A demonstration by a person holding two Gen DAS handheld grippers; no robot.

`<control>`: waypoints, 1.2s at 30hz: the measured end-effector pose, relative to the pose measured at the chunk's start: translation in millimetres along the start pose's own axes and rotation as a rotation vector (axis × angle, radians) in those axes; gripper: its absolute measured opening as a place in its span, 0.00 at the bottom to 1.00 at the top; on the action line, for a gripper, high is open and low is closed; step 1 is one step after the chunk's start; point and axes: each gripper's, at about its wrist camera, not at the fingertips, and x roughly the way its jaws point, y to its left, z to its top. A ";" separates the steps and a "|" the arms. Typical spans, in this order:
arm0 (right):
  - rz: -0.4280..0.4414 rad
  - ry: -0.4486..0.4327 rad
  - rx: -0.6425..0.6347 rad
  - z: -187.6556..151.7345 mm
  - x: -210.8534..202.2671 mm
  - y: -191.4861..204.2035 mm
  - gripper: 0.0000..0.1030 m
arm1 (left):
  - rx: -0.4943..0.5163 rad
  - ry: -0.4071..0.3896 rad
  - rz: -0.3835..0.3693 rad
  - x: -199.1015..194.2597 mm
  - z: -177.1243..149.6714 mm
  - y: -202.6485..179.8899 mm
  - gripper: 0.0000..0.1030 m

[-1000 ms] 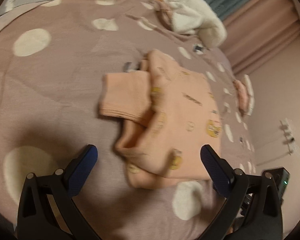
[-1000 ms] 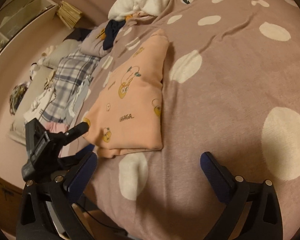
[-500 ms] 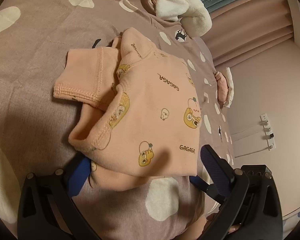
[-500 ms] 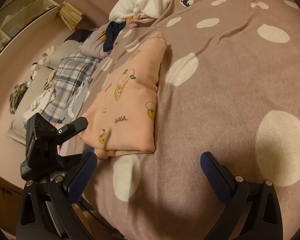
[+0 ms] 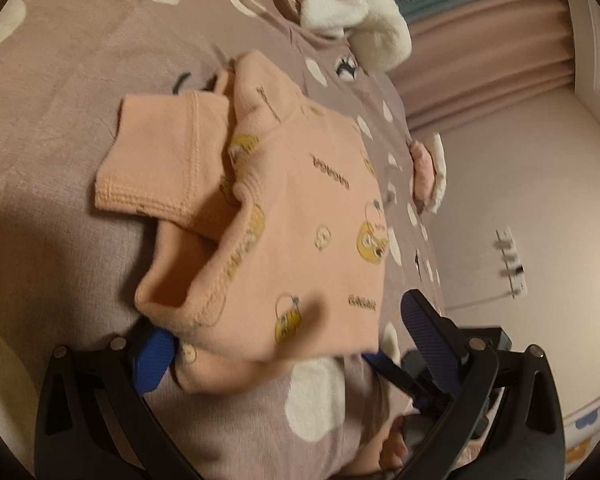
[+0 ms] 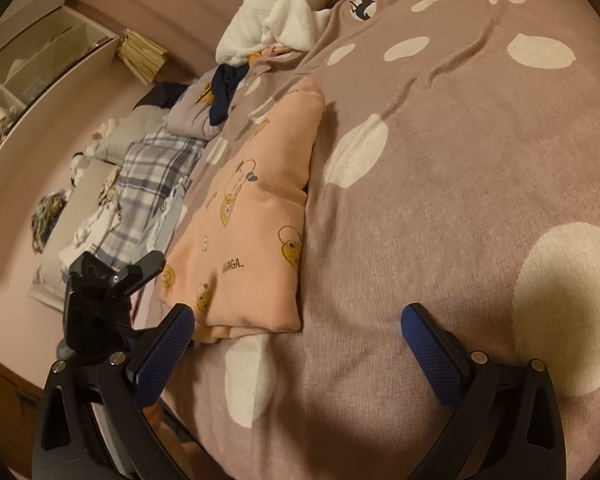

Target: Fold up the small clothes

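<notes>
- Left tongs (image 5: 288,344) stand apart at the near edge of the bed (image 5: 60,200); they have closed in on the shirt (image 5: 284,216) within the last second, its near hem now lying over the left pad (image 5: 152,364).
- Right tongs (image 6: 296,344) gape too, gripping nothing, just beside the shirt's near right corner.
- That approach suggests the next fold starts from this hem.
- Shirt lies folded near the bed's edge, one sleeve (image 5: 160,164) sticking out leftward.
- Farther off, a white fleece (image 6: 276,20) is heaped up.
</notes>
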 end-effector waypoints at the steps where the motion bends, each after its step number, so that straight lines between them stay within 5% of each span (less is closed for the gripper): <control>1: -0.003 -0.002 -0.005 -0.4 0.4 1.0 1.00 | 0.003 0.038 0.007 1.2 0.0 -0.5 1.00; 4: -0.011 -0.004 -0.006 0.3 1.9 0.4 1.00 | 0.006 0.136 0.006 2.4 -0.8 -2.0 1.00; 10: -0.020 -0.014 -0.008 1.8 5.1 0.9 1.00 | -0.101 0.150 -0.082 -1.3 1.1 9.2 1.00; 18: -0.064 -0.045 -0.051 0.7 9.6 5.6 1.00 | -0.126 0.036 -0.123 3.6 12.4 9.4 1.00; 27: -0.081 -0.050 -0.103 -0.1 12.0 8.1 1.00 | -0.206 0.029 -0.228 8.0 24.0 14.5 1.00; 32: -0.075 -0.058 -0.106 -1.0 11.3 7.4 1.00 | -0.148 0.063 -0.170 15.6 22.3 -0.3 0.99; 36: -0.047 -0.061 -0.079 0.0 8.0 4.1 1.00 | 0.000 0.125 -0.117 28.8 11.9 -19.4 0.98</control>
